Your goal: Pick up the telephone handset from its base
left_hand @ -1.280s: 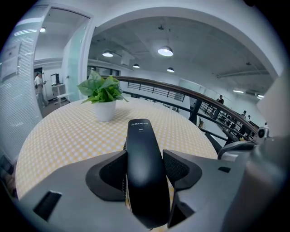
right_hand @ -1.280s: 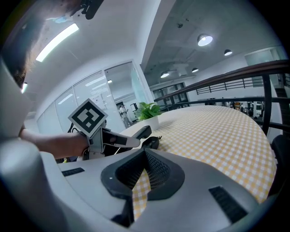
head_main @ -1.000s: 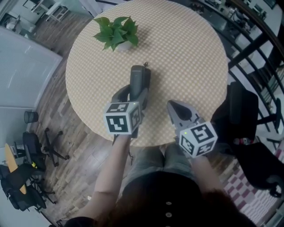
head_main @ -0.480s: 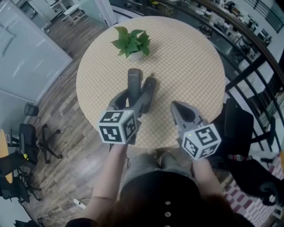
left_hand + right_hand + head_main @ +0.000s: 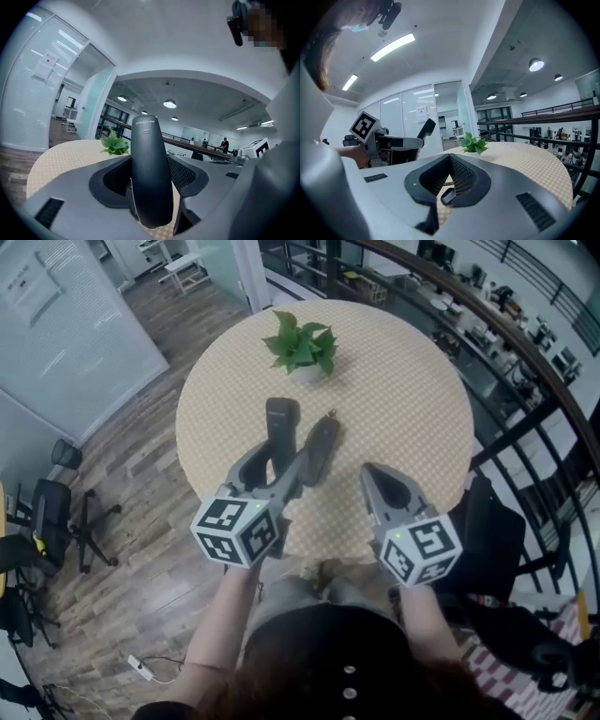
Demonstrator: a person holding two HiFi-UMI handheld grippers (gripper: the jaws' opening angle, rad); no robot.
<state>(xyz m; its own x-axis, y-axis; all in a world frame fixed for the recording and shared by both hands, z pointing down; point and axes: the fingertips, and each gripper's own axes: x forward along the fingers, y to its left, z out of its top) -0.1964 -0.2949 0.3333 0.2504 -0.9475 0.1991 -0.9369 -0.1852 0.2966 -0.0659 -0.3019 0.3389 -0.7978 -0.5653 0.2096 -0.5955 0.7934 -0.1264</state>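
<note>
The dark telephone handset [image 5: 281,425] is lifted off its base [image 5: 322,448], which lies on the round checkered table [image 5: 403,381]. My left gripper [image 5: 277,461] is shut on the handset's lower part. In the left gripper view the handset [image 5: 150,173] stands upright between the jaws, both pressing its sides. My right gripper [image 5: 368,471] hovers to the right of the base, shut with nothing in it. In the right gripper view its jaws [image 5: 450,157] meet at the tips; the base [image 5: 446,196] shows below them, and the left gripper [image 5: 393,140] holds the handset [image 5: 425,127] at left.
A small potted plant [image 5: 302,345] stands at the table's far side, also visible in the gripper views [image 5: 114,143] [image 5: 474,143]. Office chairs [image 5: 56,531] stand on the wooden floor at left. A dark railing [image 5: 525,362] and a black chair [image 5: 492,540] are at right.
Both grippers have risen. The handset has come off the base with the left gripper and now sits apart from it, up and to its left.
</note>
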